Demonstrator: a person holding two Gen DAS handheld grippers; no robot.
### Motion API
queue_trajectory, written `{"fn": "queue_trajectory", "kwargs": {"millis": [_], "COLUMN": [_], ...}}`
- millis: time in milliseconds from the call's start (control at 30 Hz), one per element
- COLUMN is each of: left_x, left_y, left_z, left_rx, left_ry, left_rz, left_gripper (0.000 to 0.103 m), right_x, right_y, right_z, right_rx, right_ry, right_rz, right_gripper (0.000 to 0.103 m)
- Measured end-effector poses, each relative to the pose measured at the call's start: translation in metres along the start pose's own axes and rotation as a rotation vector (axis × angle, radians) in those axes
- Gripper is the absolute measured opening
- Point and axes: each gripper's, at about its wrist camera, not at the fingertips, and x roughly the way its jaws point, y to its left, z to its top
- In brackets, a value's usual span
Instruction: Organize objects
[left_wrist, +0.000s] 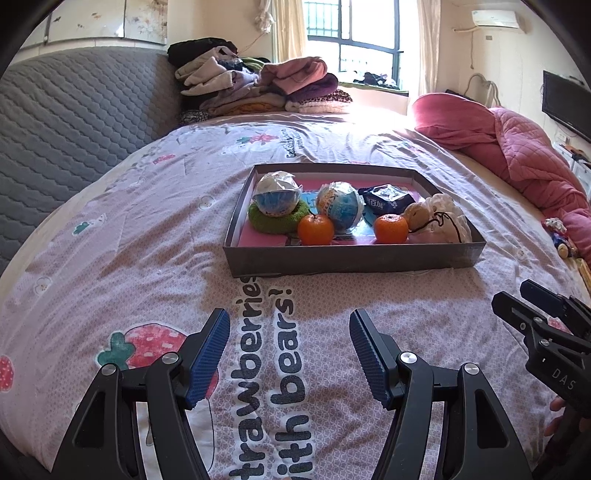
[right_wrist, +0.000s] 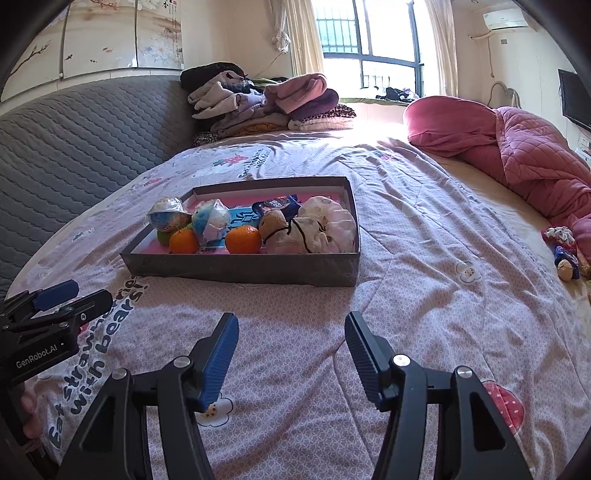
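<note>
A shallow grey box (left_wrist: 351, 254) (right_wrist: 243, 267) sits on the bed and holds two oranges (left_wrist: 316, 229) (left_wrist: 390, 229), two wrapped balls (left_wrist: 277, 195) (left_wrist: 340, 206), a green ring (left_wrist: 258, 221), a blue snack packet (left_wrist: 386, 199) and a white cloth bundle (left_wrist: 443, 218). My left gripper (left_wrist: 290, 325) is open and empty, above the sheet in front of the box. My right gripper (right_wrist: 291, 326) is open and empty, in front of the box's right corner. Each gripper shows at the edge of the other's view.
A pile of folded clothes (left_wrist: 258, 85) lies at the far end of the bed. A pink quilt (left_wrist: 517, 155) lies along the right side. Small toys (right_wrist: 565, 254) lie at the right edge. A grey padded headboard (left_wrist: 66, 122) is on the left.
</note>
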Motion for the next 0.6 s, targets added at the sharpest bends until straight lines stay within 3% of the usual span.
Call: {"fn": "queue_trajectory", "kwargs": {"millis": [600], "left_x": [0.0078], "left_y": [-0.0001], "left_z": [-0.0053], "left_rx": [-0.007], "left_ry": [0.017], "left_rz": [0.003], "left_gripper": [0.069], "right_x": [0.0039], "right_y": [0.0057], "right_z": [-0.0056], "right_rx": [-0.010], "right_ry": [0.009], "right_rz": [0.005], "right_gripper": [0.059]}}
